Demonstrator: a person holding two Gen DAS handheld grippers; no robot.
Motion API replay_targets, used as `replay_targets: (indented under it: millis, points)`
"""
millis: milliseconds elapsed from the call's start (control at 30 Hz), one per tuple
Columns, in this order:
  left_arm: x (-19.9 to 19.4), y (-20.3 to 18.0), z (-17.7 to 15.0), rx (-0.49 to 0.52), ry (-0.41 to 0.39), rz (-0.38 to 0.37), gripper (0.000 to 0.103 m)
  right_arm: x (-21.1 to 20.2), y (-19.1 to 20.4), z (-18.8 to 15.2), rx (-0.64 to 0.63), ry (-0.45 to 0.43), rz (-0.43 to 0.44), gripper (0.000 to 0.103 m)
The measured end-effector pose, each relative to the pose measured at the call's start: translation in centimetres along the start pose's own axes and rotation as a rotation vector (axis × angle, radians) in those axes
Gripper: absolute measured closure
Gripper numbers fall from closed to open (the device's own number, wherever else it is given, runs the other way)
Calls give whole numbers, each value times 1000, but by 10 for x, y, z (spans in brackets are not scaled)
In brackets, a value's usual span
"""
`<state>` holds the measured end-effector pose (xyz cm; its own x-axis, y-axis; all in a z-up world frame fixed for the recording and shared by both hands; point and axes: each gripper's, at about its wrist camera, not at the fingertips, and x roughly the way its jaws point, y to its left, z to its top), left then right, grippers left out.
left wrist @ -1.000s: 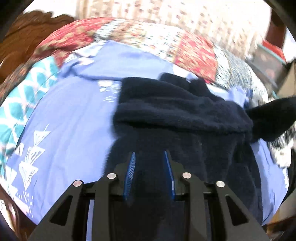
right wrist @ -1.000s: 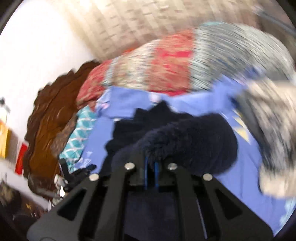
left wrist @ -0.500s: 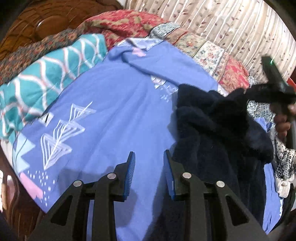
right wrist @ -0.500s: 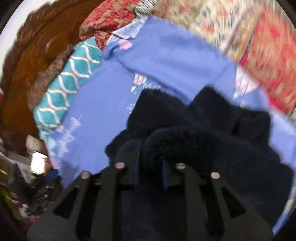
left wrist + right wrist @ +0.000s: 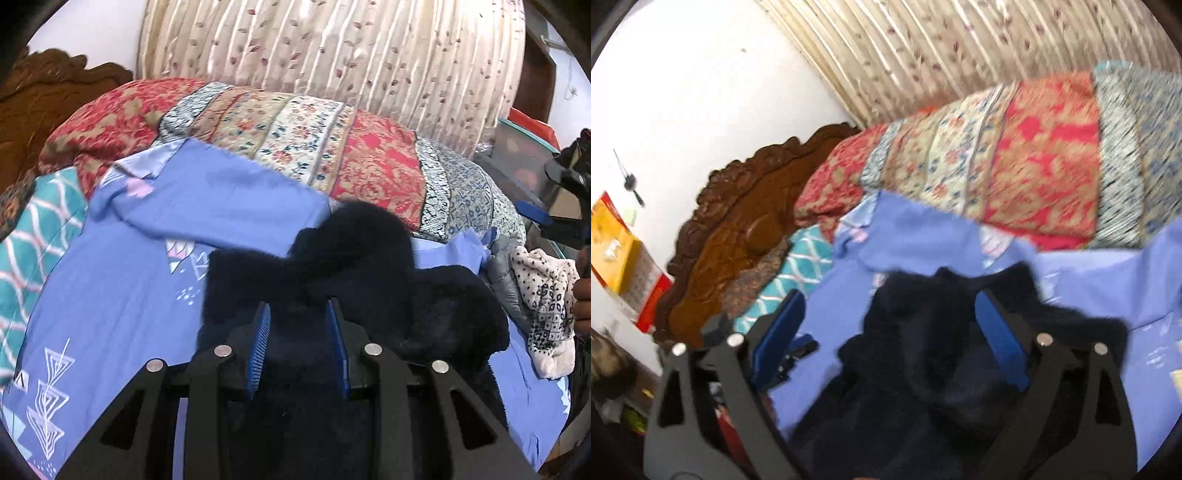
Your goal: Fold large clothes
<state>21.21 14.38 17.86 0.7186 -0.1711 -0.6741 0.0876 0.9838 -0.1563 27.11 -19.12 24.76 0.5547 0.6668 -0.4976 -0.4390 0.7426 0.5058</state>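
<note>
Far left: carved wooden headboard (image 5: 44, 99), then one teal patterned cloth (image 5: 33, 236) at the bed's edge. One blue sheet w/ white triangle print (image 5: 110, 288) covers the bed; its top corner is folded back. Behind it, one patchwork quilt (image 5: 295, 136) is bunched along the pleated curtain (image 5: 332, 48).

Centre: one dark navy fleece garment (image 5: 369, 266) lies crumpled on the blue sheet. Long axis runs roughly from the camera toward the quilt, w/ the fluffy bunched end pointing away, next to the sheet's folded corner. Which end is the collar can't be told.

Left gripper (image 5: 299, 317) is just over the near part of the fleece, fingers (image 5: 263, 325) part-open w/ fleece seen between them, not pinched. Right gripper (image 5: 886, 317) also sits over the garment, fingers (image 5: 785, 325) spread wide, gripping nothing; view is blurred.

Far right: one white dotted cloth (image 5: 546, 306) heaped beside the fleece, plus a grey item partly hidden.
</note>
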Motion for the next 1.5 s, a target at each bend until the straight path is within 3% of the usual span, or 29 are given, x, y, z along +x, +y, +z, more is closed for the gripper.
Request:
replay_targets:
  millis: [100,267,367,500,567,600,633,667,700,767,833,900,1000,1067,1133,1233,1367,1500]
  points:
    - [19,-2,8,42,14,14,43,-5,-22,-19,1,9,-81,13]
    - [68,7,35,92,44,40,35,7,-79,-66,105,73,-209,13]
    - [102,10,53,102,91,19,26,-2,-109,-90,177,29,-286,13]
    - [151,19,67,37,175,-43,12,-17,-140,-112,280,-49,-345,13]
    - [179,21,64,-16,258,-86,12,-12,-152,-119,314,-43,-360,13]
    - [185,20,62,-40,270,-103,21,-8,-156,-120,323,-32,-360,13]
    - [184,17,60,-48,257,-97,36,0,-160,-120,327,-5,-373,13]
    - [178,12,58,-46,245,-110,66,6,-162,-120,319,20,-398,15]
    - [168,9,56,-48,223,-130,68,13,-161,-117,298,42,-418,26]
    - [137,7,52,-39,142,-123,70,19,-154,-111,240,43,-461,34]
    - [100,10,45,-38,77,-134,70,18,-140,-105,169,-8,-486,34]
    - [62,23,30,-34,31,-42,70,19,-125,-102,115,-42,-498,34]
    - [53,50,8,-95,72,138,70,44,-123,-106,84,16,-493,34]
    - [79,65,-13,-126,185,248,70,81,-137,-117,118,138,-480,34]
    - [103,71,-32,-146,272,260,69,110,-143,-128,81,227,-532,32]
    - [112,63,-44,-64,256,327,63,121,-132,-127,3,227,-602,29]
    - [69,72,-25,-121,188,250,59,74,-115,-114,34,90,-520,29]
    - [18,77,-7,-188,-13,235,56,44,-85,-107,-34,11,-488,29]
